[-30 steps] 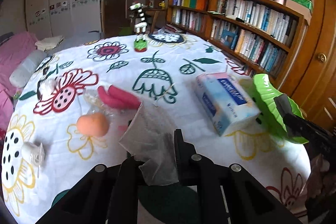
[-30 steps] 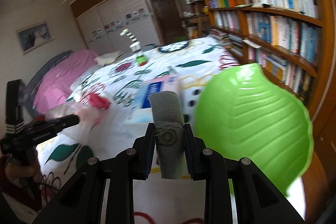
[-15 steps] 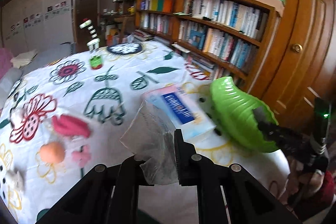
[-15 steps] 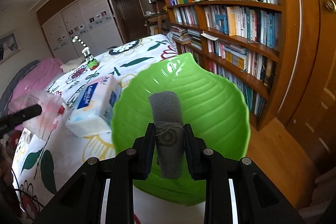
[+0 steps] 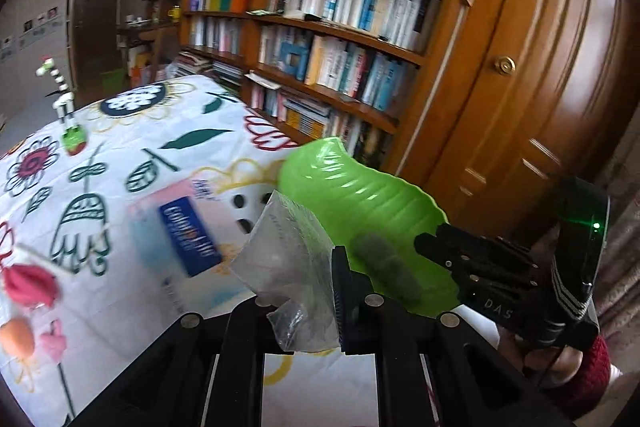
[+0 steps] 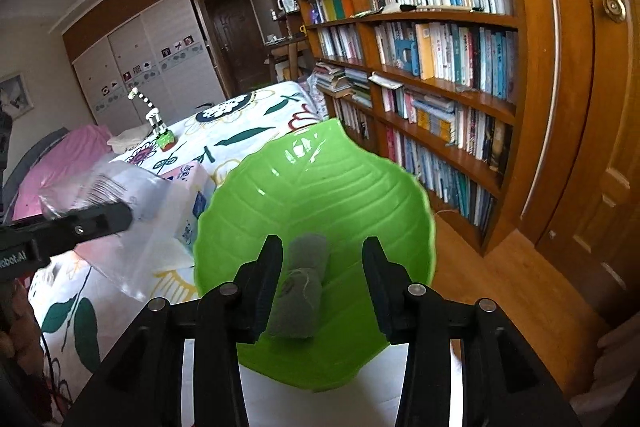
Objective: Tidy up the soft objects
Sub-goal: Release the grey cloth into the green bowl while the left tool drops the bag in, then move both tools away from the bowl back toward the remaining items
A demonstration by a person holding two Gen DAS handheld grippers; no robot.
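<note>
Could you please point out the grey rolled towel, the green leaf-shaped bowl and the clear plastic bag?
grey rolled towel [image 6: 301, 287]: right wrist view, middle of the roll.
green leaf-shaped bowl [image 6: 340, 195]: right wrist view, bare ribbed inside.
clear plastic bag [image 5: 290, 251]: left wrist view, middle of the crumpled film.

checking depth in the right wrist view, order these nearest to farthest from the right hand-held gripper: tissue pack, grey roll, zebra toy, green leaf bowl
1. grey roll, between the right hand-held gripper's open fingers, lying in the bowl.
2. green leaf bowl, directly beneath and ahead.
3. tissue pack, left of the bowl on the bed.
4. zebra toy, far back left.
</note>
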